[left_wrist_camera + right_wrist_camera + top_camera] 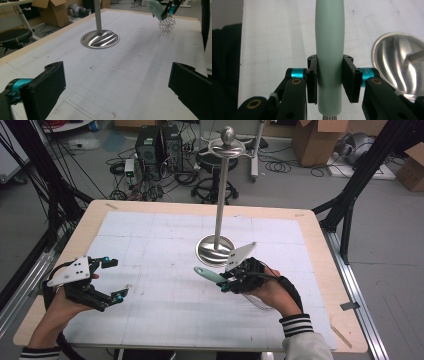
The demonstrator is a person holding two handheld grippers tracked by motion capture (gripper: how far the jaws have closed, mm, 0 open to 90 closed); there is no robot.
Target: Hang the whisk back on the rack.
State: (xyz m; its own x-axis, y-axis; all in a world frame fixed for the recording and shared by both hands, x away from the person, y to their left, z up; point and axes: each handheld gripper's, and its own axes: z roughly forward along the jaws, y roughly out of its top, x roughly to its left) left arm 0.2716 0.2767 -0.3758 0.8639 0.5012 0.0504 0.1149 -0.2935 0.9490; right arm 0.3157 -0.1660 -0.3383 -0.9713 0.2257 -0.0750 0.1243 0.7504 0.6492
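Observation:
A whisk with a pale green handle [329,50] and a wire head [167,24] is held above the white mat. My right gripper [329,80] is shut on the handle, its black pads [349,80] pressing both sides. In the high view the right gripper [227,282] sits near the mat's middle, just in front of a steel stand's round base [215,251], with the green handle [207,274] pointing left. The stand's tall pole [220,195] ends in a hooked top with a ball. My left gripper [115,280] rests at the mat's left, open, nothing between its jaws.
The wooden table [320,250] carries a white gridded mat [160,250]. Beyond the far edge are a stool [215,180], computer boxes and cables [155,150], and cardboard boxes [315,140] on the floor. Black frame legs [360,175] stand at the right.

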